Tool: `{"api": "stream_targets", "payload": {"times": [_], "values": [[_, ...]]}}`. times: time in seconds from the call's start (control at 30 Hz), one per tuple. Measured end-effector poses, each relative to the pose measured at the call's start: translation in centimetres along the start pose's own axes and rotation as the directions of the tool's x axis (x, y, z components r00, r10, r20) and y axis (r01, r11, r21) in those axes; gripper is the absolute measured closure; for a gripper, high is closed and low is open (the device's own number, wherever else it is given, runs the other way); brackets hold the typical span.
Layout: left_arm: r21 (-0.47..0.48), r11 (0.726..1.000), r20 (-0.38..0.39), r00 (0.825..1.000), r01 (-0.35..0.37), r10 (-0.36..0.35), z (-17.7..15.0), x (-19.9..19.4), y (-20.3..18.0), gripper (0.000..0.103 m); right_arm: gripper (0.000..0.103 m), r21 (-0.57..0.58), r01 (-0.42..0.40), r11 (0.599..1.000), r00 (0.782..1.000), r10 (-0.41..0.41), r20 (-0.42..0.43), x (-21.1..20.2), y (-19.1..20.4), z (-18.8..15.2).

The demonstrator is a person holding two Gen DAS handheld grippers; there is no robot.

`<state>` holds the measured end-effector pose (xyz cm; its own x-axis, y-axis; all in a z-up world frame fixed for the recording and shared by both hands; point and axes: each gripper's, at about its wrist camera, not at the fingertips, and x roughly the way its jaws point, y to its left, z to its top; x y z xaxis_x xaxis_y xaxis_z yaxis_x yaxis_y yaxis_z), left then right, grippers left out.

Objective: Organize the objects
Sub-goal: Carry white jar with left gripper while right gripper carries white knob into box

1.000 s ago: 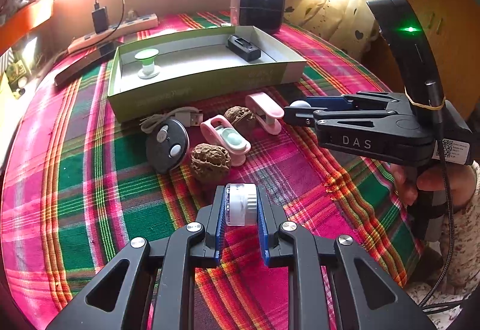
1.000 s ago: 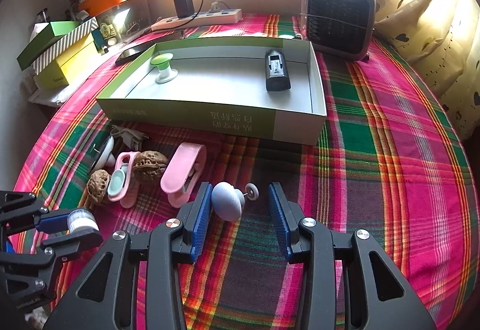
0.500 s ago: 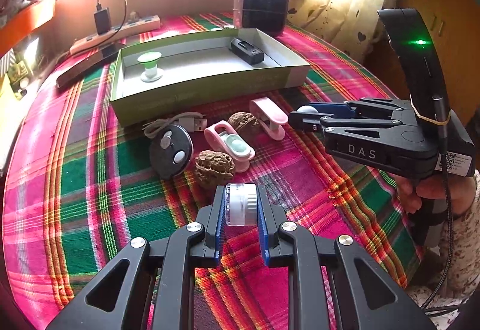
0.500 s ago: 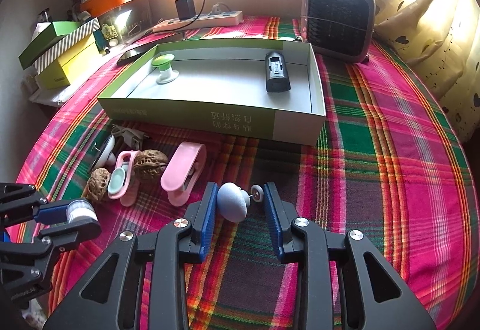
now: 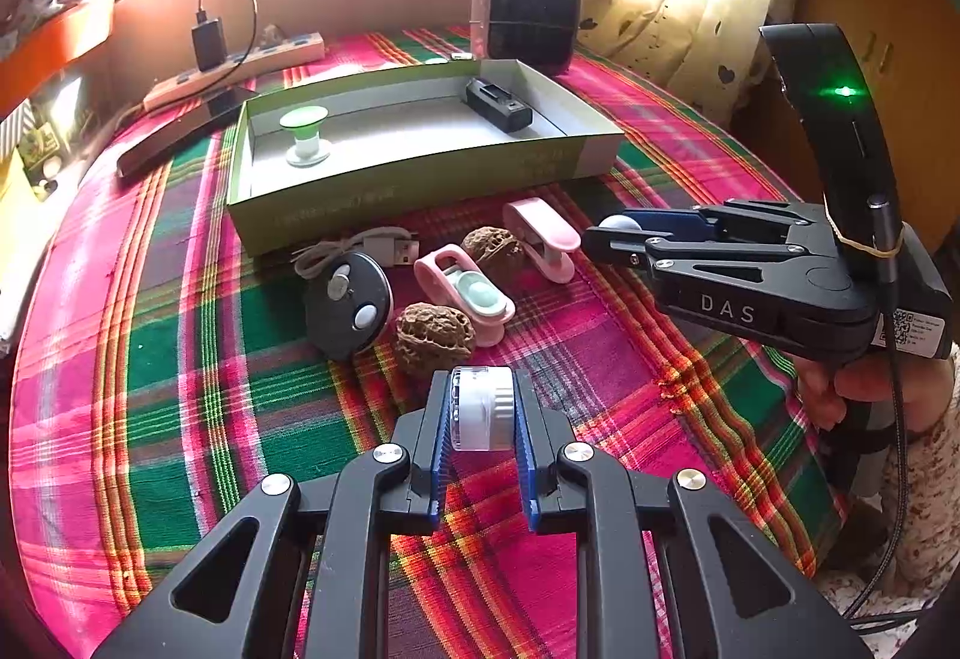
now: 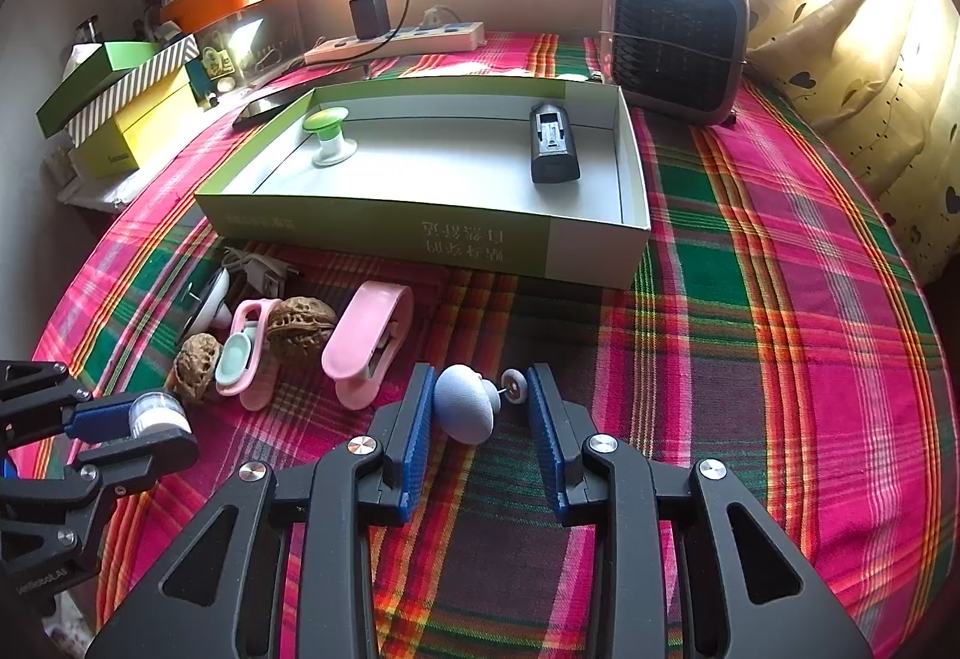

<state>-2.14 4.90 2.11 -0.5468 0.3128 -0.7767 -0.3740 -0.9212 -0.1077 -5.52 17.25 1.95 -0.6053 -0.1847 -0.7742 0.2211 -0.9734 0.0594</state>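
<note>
My right gripper (image 6: 477,389) is shut on a blue-grey domed knob (image 6: 465,410) with a thin pin and a small disc, low over the plaid cloth; its tip (image 5: 606,233) shows the dome from the left wrist view. My left gripper (image 5: 483,389) is shut on a small white cylinder (image 5: 483,407) and holds it above the cloth; it appears at the lower left (image 6: 141,419) in the right wrist view. Behind stands an open green box (image 6: 384,233) holding a green-topped spool (image 6: 327,137) and a black block (image 6: 552,149).
In front of the box lie two walnuts (image 5: 435,335) (image 5: 492,248), two pink clips (image 5: 465,293) (image 5: 543,236), a dark round disc (image 5: 348,302) and a USB cable (image 5: 372,245). A small heater (image 6: 675,38), a power strip (image 6: 396,44) and boxes (image 6: 126,101) stand at the back.
The right gripper's jaws have closed in on the blue-grey knob. The left gripper still holds the white cylinder in the same place.
</note>
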Motion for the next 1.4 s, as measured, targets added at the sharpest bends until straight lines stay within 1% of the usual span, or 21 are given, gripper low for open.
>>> {"api": "stream_targets", "payload": {"times": [0.27,0.57,0.77,1.1,1.4], "values": [[0.012,1.000,0.013,1.000,0.004,-0.004,0.2,-0.5,-0.2,0.086,0.071,0.007,-0.002,1.000,1.000,0.002,0.001,-0.3,-0.1,-0.1],[0.018,1.000,0.037,0.999,0.001,-0.002,1.1,-1.2,-0.2,0.086,0.071,-0.001,-0.003,1.000,0.999,0.003,0.034,-1.5,-0.1,0.8],[0.017,1.000,0.053,0.998,-0.015,0.014,2.2,-1.2,0.3,0.086,0.071,-0.004,-0.009,1.000,0.998,0.009,0.055,-2.0,-0.1,1.6],[0.009,0.999,0.087,0.995,-0.038,0.038,4.9,-0.8,1.7,0.086,0.071,-0.017,-0.023,1.000,0.995,0.025,0.097,-2.6,0.0,4.3],[-0.007,0.998,0.107,0.992,-0.068,0.069,7.1,-0.1,3.4,0.086,0.071,-0.033,-0.035,0.999,0.993,0.039,0.110,-1.8,0.2,6.5]]}}
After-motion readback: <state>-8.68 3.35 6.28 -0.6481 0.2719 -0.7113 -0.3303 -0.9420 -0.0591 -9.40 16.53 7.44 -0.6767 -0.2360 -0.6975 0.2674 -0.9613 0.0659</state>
